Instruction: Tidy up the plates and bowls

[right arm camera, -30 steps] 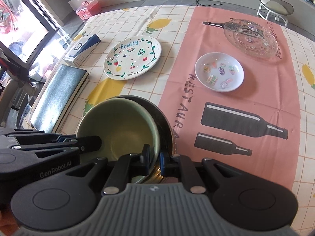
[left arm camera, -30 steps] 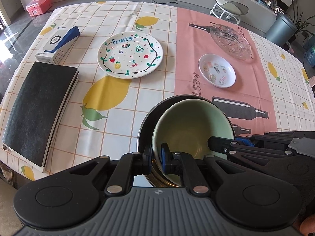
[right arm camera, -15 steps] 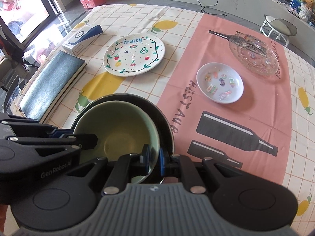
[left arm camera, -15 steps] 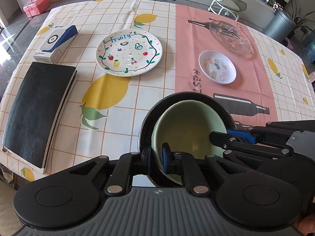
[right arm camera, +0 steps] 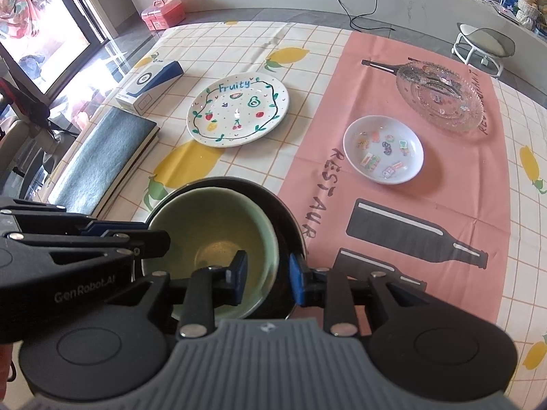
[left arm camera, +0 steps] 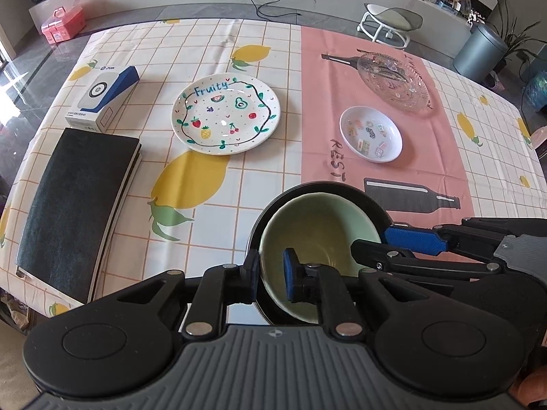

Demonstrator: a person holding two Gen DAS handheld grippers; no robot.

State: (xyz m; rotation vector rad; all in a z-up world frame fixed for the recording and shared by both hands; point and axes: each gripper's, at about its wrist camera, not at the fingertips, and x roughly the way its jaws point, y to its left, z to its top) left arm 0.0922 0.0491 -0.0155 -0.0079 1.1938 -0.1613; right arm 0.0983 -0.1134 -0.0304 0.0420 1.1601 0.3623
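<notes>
A glossy ceramic glaze is shown by the green bowl (left arm camera: 318, 229) and the fruit-painted plate (left arm camera: 226, 113). Clear, ridged cut glass is seen in the glass dish (right arm camera: 439, 97). The printed tablecloth (left arm camera: 212, 205) appears matt, faintly creased.

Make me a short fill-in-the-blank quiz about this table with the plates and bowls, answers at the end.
1. The green bowl sits inside a larger bowl whose color is ____.
2. The word painted on the white plate is ____.
3. The glass dish and the small sticker dish both rest on the ____ part of the tablecloth.
4. Beside the black notebook lies a blue and ____ box.

Answers: black; Fruity; pink; white
</notes>
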